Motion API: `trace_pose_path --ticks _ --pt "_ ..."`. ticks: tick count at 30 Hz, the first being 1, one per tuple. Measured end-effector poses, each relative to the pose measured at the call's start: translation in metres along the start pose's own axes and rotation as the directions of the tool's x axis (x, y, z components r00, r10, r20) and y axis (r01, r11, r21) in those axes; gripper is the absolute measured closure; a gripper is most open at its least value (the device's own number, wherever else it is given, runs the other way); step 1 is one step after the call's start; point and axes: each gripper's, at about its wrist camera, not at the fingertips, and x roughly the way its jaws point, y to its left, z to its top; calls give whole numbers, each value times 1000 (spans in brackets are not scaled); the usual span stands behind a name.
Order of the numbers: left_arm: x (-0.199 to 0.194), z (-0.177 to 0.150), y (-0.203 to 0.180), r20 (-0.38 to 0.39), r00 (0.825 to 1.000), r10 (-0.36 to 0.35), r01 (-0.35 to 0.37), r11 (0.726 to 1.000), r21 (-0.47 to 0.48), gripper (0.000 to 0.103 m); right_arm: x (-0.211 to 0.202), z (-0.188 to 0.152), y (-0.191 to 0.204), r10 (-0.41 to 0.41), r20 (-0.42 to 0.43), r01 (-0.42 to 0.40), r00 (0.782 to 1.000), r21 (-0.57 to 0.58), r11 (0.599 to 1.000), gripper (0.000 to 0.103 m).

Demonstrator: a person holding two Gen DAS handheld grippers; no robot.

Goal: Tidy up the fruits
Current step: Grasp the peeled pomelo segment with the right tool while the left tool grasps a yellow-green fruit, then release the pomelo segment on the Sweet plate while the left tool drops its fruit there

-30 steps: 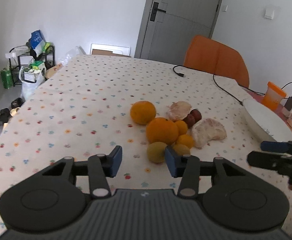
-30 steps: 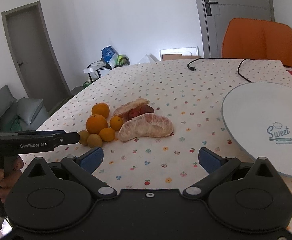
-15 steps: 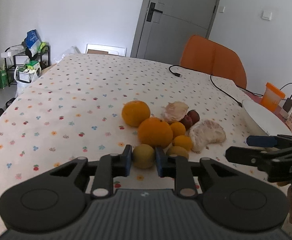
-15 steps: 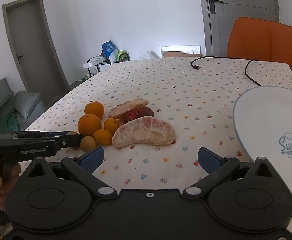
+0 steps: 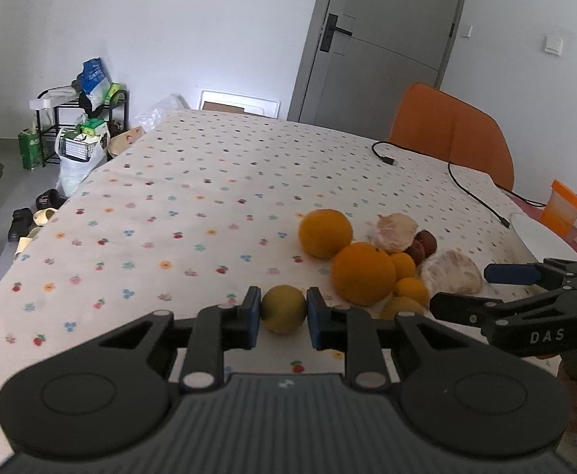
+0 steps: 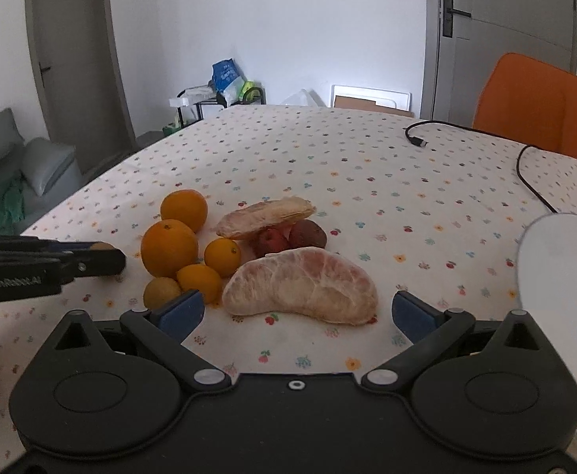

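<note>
My left gripper (image 5: 283, 316) is shut on a small yellow-green fruit (image 5: 283, 309) just left of the fruit pile; its blue pads press on both sides. From the right wrist view, the left gripper (image 6: 91, 262) comes in from the left edge. The pile holds two big oranges (image 6: 169, 248), small oranges (image 6: 222, 256), dark red fruits (image 6: 288, 239), another yellow-green fruit (image 6: 161, 292) and two peeled pomelo pieces. My right gripper (image 6: 296, 312) stands open, its jaws wide on either side of the near pomelo piece (image 6: 300, 284) without touching it.
A white plate (image 6: 557, 276) lies at the right edge of the dotted tablecloth (image 5: 209, 197). A black cable (image 6: 525, 173) runs across the far right. Behind stand an orange chair (image 5: 450, 130) and an orange cup (image 5: 562, 207). A hand holds the left gripper's handle.
The left jaws have closed on the yellow-green fruit, which a second ago lay ahead of them. The right gripper has moved closer to the near pomelo piece.
</note>
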Motion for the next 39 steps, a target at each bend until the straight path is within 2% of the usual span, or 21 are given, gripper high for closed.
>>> trace_pose_path --ticks 10,14,32,39 --pt "-8 -1 14 6 1000 23 -23 999 -24 80 15 7 1 -19 -26 18 999 -17 1000 1" --pt "-11 -1 16 6 1000 26 -26 999 -28 80 16 7 3 -34 -15 34 999 -34 999 15" --pt "-24 5 -20 38 999 -18 17 999 34 80 -28 -1 -13 -5 53 4 999 10 1000 16" --pt "-27 10 -32 54 998 -39 36 998 52 80 -51 3 -22 -25 108 22 994 28 999 16"
